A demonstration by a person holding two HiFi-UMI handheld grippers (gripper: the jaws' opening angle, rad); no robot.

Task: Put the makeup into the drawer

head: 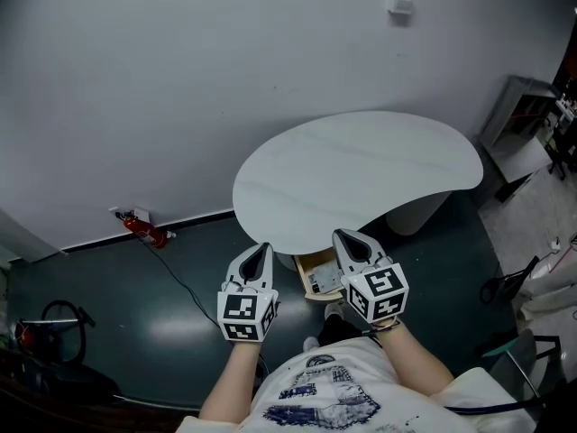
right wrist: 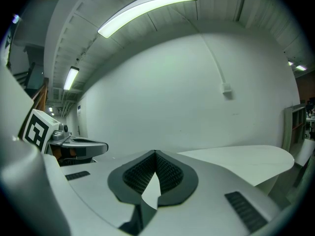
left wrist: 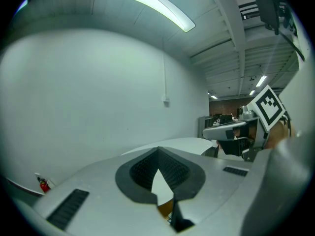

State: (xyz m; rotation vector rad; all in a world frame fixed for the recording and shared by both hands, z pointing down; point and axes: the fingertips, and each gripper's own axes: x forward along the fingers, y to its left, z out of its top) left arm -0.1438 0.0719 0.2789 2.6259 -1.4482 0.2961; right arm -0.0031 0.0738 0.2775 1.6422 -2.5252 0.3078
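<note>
Pale wall point(head: 180, 79) behind a white curved table point(head: 361, 174), dark glossy floor point(head: 135, 305), ceiling strip light point(left wrist: 147, 4) overhead.

You hold two grey plastic two-jaw grippers, the left gripper point(head: 261, 247) and the right gripper point(head: 348, 236). Each carries one cube with black-and-white square markers point(head: 245, 316), so you count two cubes. In front of you stands one white kidney-shaped table point(head: 361, 165). Under its near edge you see one light wooden drawer point(head: 317, 273). By the wall you count one small red canister point(head: 142, 227), with one thin black cable point(head: 185, 282) on the dark floor. One white wall box point(head: 401, 4) sits high up. The right gripper view gives you two long ceiling lights point(right wrist: 147, 9).
</note>
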